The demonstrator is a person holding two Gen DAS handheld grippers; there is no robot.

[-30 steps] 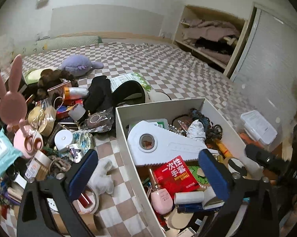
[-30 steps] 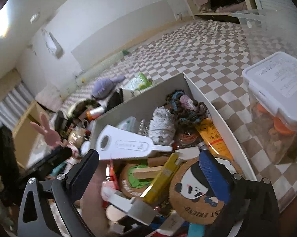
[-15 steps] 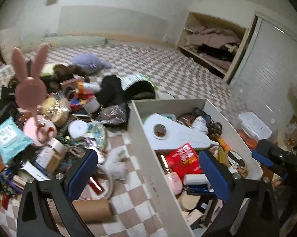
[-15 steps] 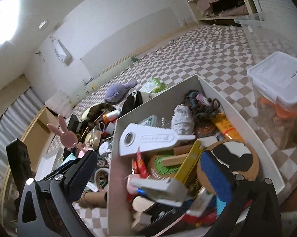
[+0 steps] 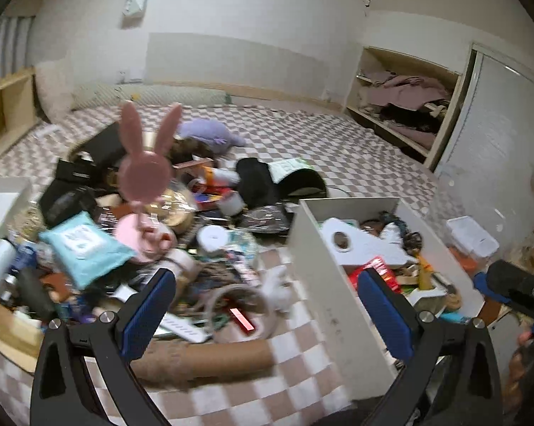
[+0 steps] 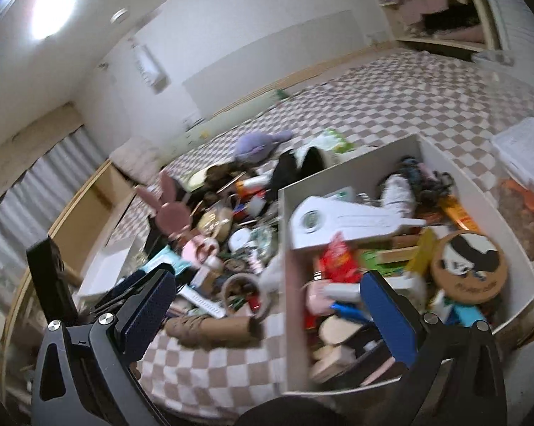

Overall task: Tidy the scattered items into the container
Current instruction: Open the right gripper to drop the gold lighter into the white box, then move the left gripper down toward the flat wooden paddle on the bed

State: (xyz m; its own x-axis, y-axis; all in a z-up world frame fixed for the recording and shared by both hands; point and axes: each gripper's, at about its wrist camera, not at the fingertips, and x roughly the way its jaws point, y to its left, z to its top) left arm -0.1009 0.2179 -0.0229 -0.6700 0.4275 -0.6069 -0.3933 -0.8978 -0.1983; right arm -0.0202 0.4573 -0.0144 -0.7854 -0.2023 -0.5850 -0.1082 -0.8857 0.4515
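now both hand-held grippers hang above the mess with jaws spread wide and nothing between the blue pads. the left hand-held gripper (image 5: 267,314) sits over the checkered cover (image 5: 302,365), straddling the near corner of the white box (image 5: 329,296): its left pad is over the scattered pile, its right pad over the box's inside. just ahead of it, between the pads, lie a cardboard tube (image 5: 210,358) and a tape roll (image 5: 238,310). further ahead and to the left stand a pink bunny mirror (image 5: 144,174) and a teal wipes pack (image 5: 84,248); a purple plush (image 5: 210,135) lies far ahead, beyond the pile.

the right hand-held gripper (image 6: 268,310) hovers likewise across the box's left wall (image 6: 291,301), its right pad above the box contents. ahead and right of it in the box are a white dispenser (image 6: 348,222), a red packet (image 6: 338,262) and a round panda coaster (image 6: 467,266). the tube (image 6: 210,326) lies just ahead between its pads, outside the box. a clear lidded tub (image 6: 522,163) stands beyond the box to the far right. the picture is motion-blurred, so smaller pile items cannot be told apart.
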